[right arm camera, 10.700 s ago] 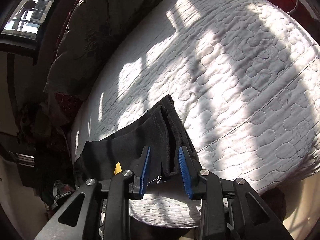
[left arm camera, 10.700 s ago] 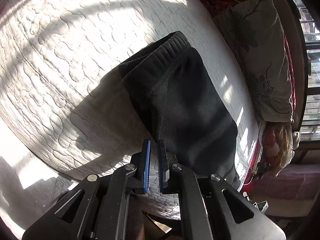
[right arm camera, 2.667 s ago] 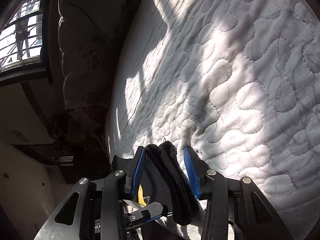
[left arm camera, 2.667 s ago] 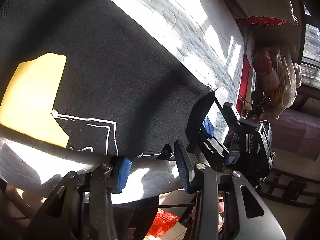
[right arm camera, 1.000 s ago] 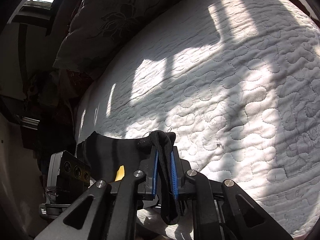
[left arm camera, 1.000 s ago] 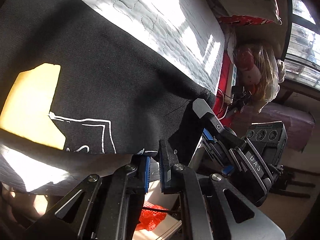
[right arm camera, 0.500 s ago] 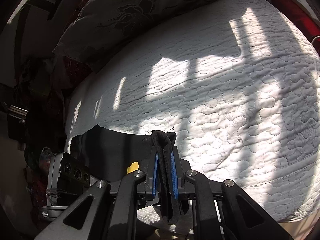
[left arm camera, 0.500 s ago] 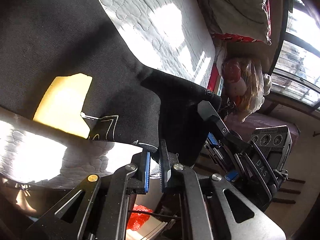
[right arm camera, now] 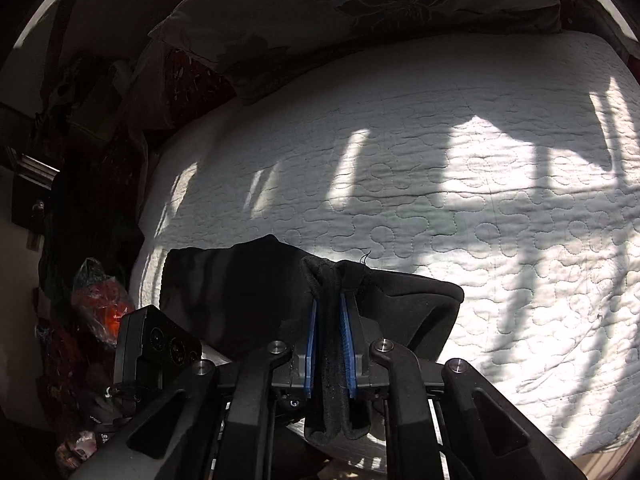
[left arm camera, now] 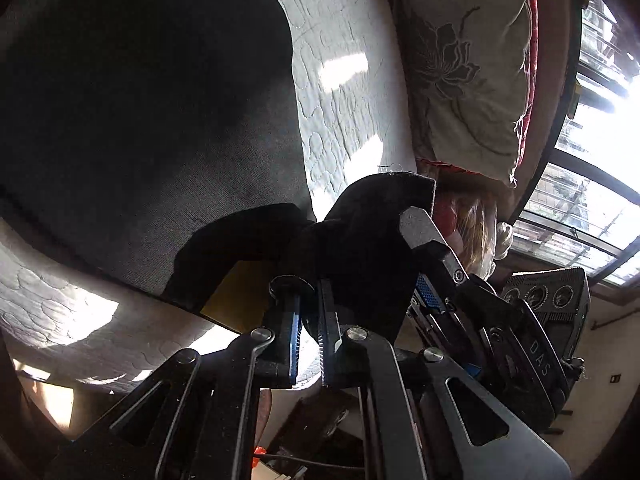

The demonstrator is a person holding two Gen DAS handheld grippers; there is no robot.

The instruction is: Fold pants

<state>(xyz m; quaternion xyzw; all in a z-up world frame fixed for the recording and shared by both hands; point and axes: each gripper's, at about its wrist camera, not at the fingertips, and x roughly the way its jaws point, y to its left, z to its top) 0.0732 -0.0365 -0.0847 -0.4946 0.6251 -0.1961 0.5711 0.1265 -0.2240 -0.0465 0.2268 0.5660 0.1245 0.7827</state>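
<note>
The right gripper (right arm camera: 329,324) is clamped tight on a bunched hem of the black pants (right arm camera: 240,292), cloth squeezed between its blue pads (right arm camera: 311,344) and hanging out below them. The left gripper (left arm camera: 308,316) is nearly closed too — a fold of the same pants (left arm camera: 140,120) pinched at its tips, a yellow patch (left arm camera: 240,292) just beside. The pants lie at the near edge of the white quilted mattress (right arm camera: 480,208) — a floral pillow (right arm camera: 360,4) beyond.

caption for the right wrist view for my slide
Right gripper clamps the black pants hem above a sunlit white quilted mattress.
</note>
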